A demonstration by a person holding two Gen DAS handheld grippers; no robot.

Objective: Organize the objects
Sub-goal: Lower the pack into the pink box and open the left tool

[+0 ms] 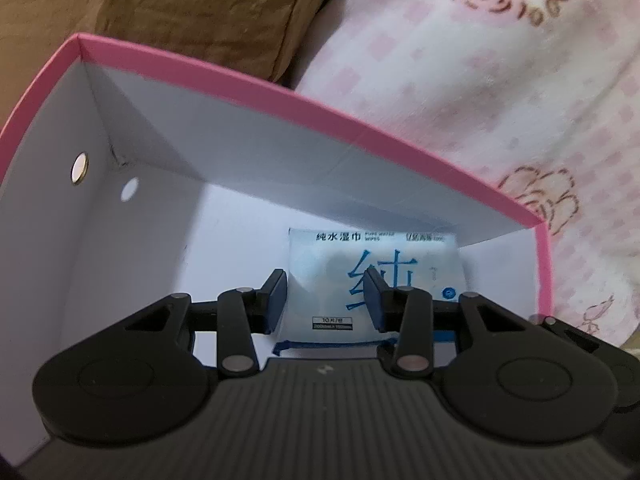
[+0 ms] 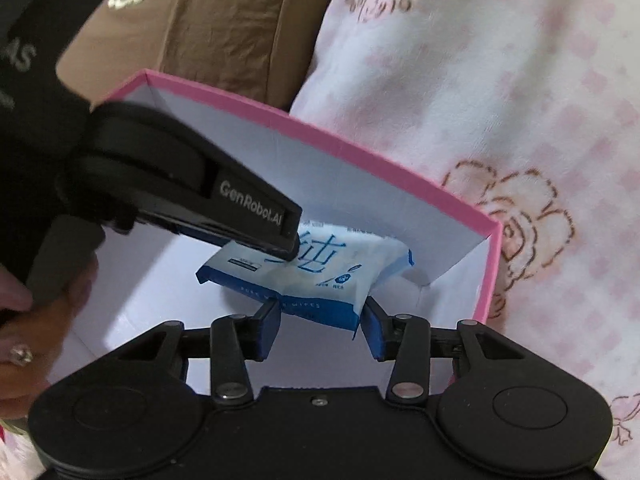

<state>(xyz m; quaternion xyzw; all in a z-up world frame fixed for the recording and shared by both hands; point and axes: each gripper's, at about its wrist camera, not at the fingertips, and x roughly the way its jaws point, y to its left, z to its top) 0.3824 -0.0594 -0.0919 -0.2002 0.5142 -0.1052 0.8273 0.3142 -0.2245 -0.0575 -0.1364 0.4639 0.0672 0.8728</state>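
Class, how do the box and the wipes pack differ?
The box is pink-rimmed and plain white inside; the pack is pale blue, printed. The box has straight walls; the pack is creased. The box is larger and contains the pack. Both are rectangular.

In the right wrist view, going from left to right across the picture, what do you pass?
The person's hand → left gripper reaching into the box → wet wipes pack → pink box right wall → pink floral blanket.
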